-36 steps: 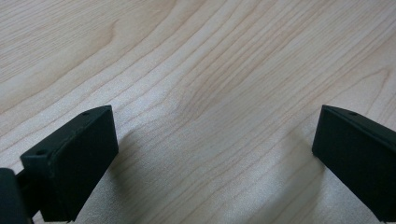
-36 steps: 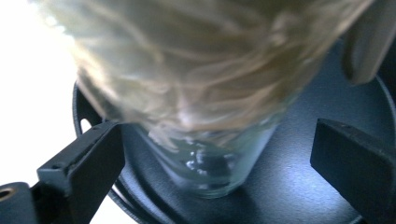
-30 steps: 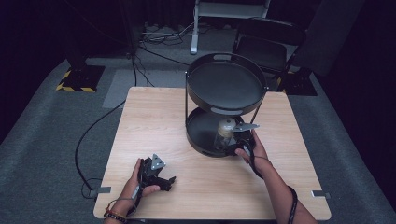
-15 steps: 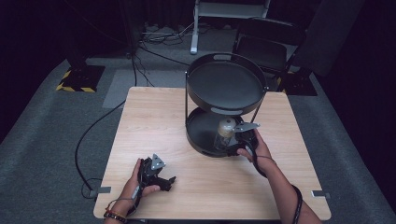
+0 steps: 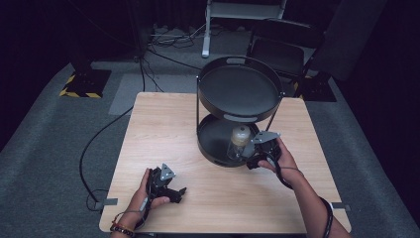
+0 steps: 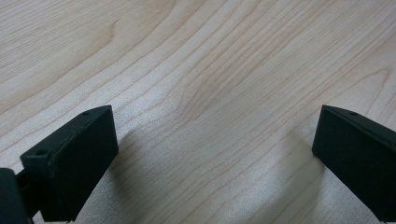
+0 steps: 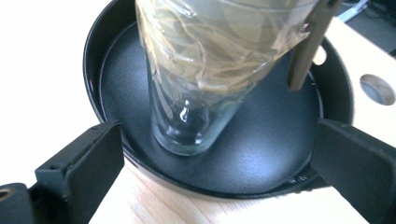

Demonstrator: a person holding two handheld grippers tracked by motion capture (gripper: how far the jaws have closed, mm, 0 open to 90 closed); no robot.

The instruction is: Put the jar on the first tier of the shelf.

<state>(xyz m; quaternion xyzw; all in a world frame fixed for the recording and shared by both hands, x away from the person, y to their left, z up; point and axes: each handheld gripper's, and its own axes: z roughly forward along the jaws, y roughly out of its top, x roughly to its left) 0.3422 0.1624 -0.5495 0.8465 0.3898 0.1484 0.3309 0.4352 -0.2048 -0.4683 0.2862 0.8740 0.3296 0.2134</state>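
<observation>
Right gripper (image 5: 250, 157) hovers with fingers spread before the glass (image 7: 196, 84).

We find the left claw (image 5: 171, 191), black with a grey three-cornered plate on top, held low at the near left by the person's left hand (image 5: 143, 196), whose wrist bears a beaded band. In the left gripper view its jaws stand wide apart with nothing between them. The right claw (image 5: 253, 157), likewise black with a grey plate, is held by the right hand (image 5: 277, 157), forearm reaching forward from the near right. Its jaws also stand wide apart, gripping nothing.
</observation>
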